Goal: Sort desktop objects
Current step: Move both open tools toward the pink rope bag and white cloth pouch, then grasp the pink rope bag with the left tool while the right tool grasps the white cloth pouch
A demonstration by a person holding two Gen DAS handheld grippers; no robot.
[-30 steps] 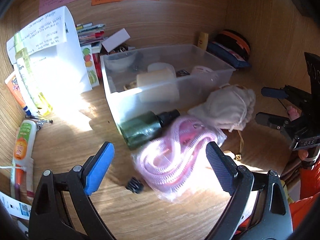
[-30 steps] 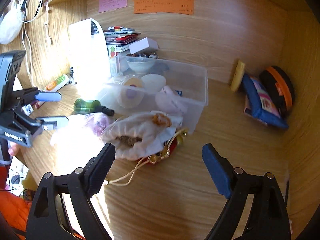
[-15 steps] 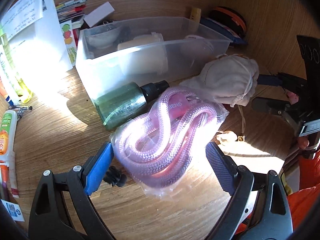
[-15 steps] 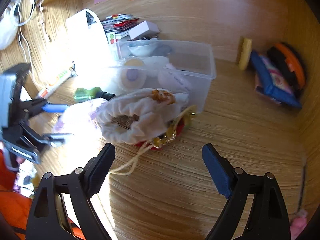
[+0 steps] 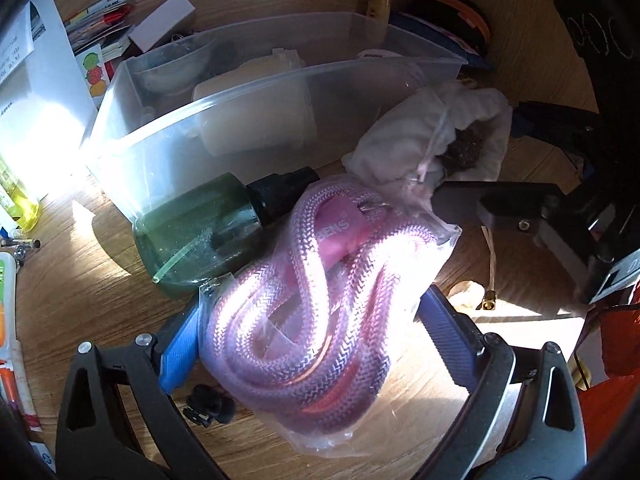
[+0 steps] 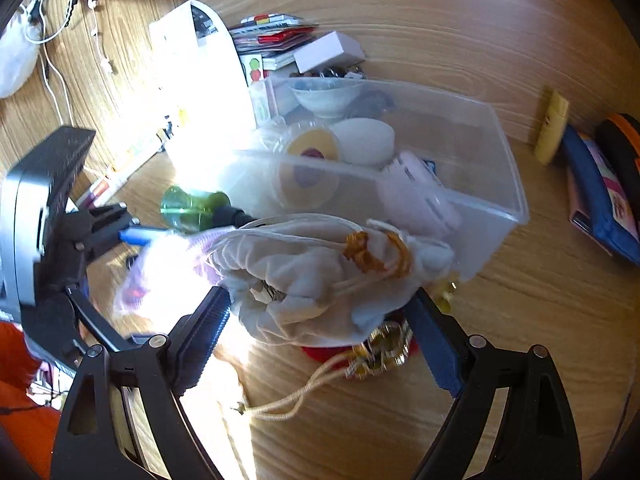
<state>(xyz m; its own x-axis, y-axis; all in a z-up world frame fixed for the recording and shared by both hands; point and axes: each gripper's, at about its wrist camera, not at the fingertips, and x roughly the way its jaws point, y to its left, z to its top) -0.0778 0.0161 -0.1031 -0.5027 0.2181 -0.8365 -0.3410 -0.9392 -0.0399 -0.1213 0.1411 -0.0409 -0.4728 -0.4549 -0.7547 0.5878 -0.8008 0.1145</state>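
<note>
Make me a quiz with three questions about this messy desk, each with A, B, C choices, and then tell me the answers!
1. Where does the dark green bottle with the black cap lie?
A. Inside the clear plastic box
B. On the wooden desk against the box's front wall
C. On the stack of books

2. What colour is the coiled braided hose in its clear plastic bag?
A. Pink
B. Yellow
C. Black

3. How do the right gripper's fingers stand around the white cloth drawstring pouch?
A. Apart, one on each side
B. Shut tight beside it
C. Pointing elsewhere

Answers: 1 B, it rests outside the clear plastic box. 2 A, the braid shows pink. 3 A, a finger flanks each side.
</note>
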